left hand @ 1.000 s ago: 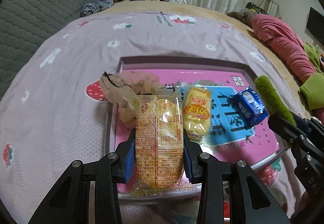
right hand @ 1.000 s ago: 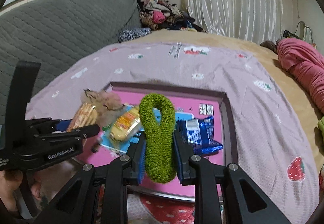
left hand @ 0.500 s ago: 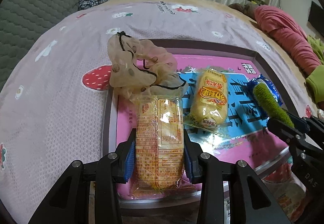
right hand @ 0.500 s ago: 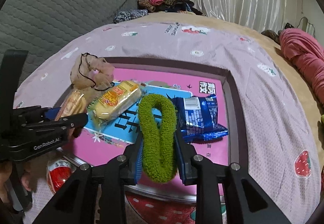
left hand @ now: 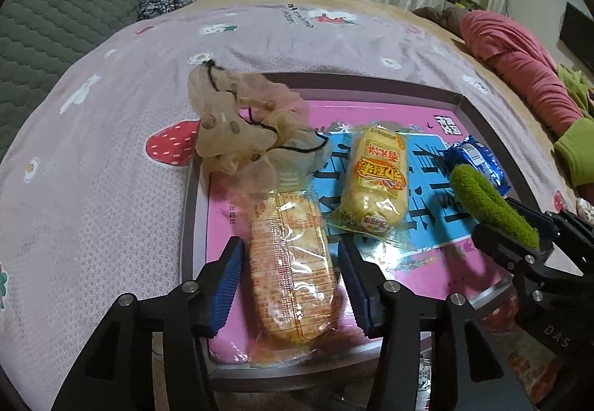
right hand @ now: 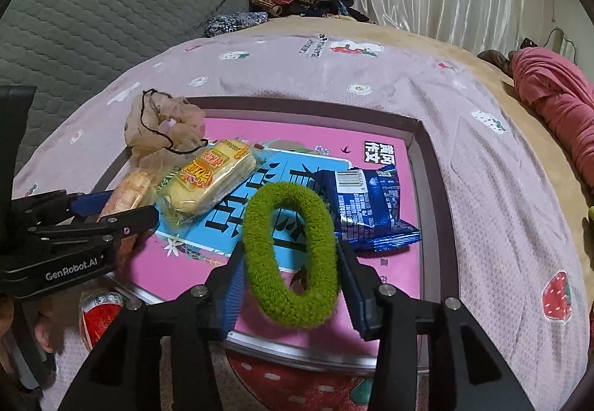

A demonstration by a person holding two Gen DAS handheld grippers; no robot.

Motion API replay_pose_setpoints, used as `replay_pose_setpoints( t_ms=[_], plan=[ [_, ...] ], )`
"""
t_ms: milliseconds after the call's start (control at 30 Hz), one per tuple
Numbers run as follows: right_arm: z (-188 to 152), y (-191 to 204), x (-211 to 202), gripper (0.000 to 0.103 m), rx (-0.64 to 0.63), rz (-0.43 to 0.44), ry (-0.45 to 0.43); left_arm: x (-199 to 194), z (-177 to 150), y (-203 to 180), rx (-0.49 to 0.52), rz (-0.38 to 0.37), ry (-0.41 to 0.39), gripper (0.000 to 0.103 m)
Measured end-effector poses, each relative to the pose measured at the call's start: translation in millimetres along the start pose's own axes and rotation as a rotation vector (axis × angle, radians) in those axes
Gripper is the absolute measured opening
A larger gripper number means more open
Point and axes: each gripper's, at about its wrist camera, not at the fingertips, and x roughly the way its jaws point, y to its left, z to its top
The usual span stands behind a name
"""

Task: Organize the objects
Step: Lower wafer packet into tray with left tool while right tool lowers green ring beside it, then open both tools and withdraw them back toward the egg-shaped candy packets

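Note:
A shallow pink tray (left hand: 467, 103) with a grey rim lies on the bed. My left gripper (left hand: 291, 279) is open around an orange cracker pack (left hand: 289, 262) that rests on the tray's near left part. My right gripper (right hand: 291, 283) is open around a green fuzzy scrunchie (right hand: 289, 255), which has sprung into a wide ring between the pads. A yellow cake pack (left hand: 377, 180) and a blue snack pack (right hand: 367, 210) lie on the tray. A beige sheer scrunchie (left hand: 245, 132) sits on the tray's far left rim.
The tray rests on a lilac strawberry-print bedspread (left hand: 92, 188). A red snack packet (right hand: 102, 310) lies by the tray's near left corner. A pink quilt (right hand: 553, 106) is at the right, a grey headboard (right hand: 92, 21) at the left, and clothes are piled at the back.
Both grippers came forward and down over the tray. The left jaws opened off the cracker pack. The right jaws opened and the squeezed green scrunchie widened into a ring.

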Motion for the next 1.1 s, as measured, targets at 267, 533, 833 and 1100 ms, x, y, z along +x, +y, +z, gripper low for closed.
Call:
replay_pose_setpoints(
  t_ms=[267,533,833,1100],
  plan=[
    [1.3,2.9,-6.2,0.064,-0.012,-0.017,-0.024,-10.6,1.9,0.8,0.0,0.001,-0.025,0.064],
    [3.2,0.1,-13.4,0.067,0.001,-0.024,-0.048,-25.1,3.6,6.6,-0.016,-0.003,-0.055,0.074],
    [8.7,3.2,-39.4,0.077,0.012,-0.038,-0.122,-46.1,6.9,8.5,-0.02,0.02,-0.102,0.079],
    [11.5,6.6,-70.3,0.089,0.035,-0.073,-0.222,-72.3,8.9,7.6,-0.012,0.044,-0.157,0.08]
  ],
)
